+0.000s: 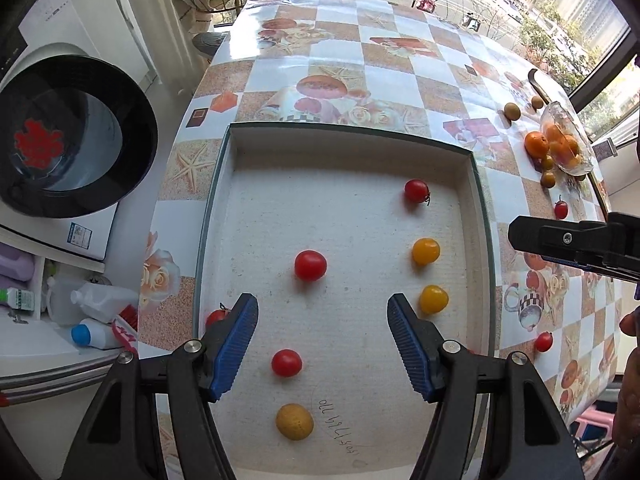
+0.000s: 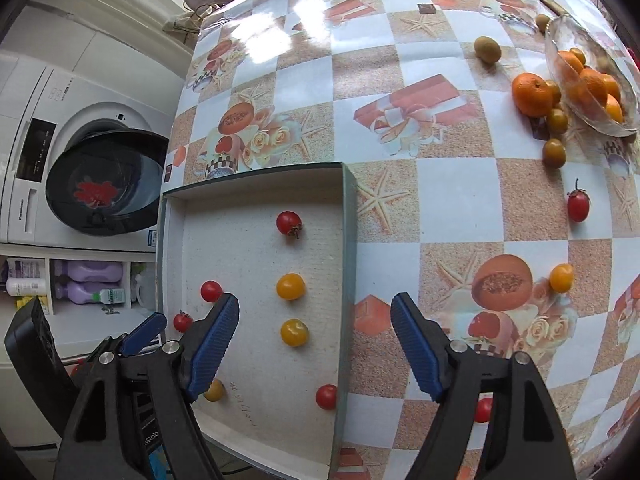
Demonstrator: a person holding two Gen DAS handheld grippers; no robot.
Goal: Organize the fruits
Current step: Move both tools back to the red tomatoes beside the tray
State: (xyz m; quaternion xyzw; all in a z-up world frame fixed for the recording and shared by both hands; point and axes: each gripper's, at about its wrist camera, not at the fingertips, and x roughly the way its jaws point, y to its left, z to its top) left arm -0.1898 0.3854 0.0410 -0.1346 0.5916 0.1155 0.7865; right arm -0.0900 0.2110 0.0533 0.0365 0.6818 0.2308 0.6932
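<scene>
Shallow white cardboard tray with green outer walls, set at the near left of a glossy checked tablecloth; its right wall borders open cloth. Contents, loosely spaced on a rough papery floor: smooth red cherry tomatoes, glossy yellow cherry tomatoes, one dull pitted yellow fruit. Left gripper, ribbed blue pads on black arms, jaws apart and empty above the tray floor. Right gripper, jaws wide and empty, straddling the tray's right wall. Outside the tray: stray red tomatoes, a yellow one, and oranges in a clear glass dish far right.
</scene>
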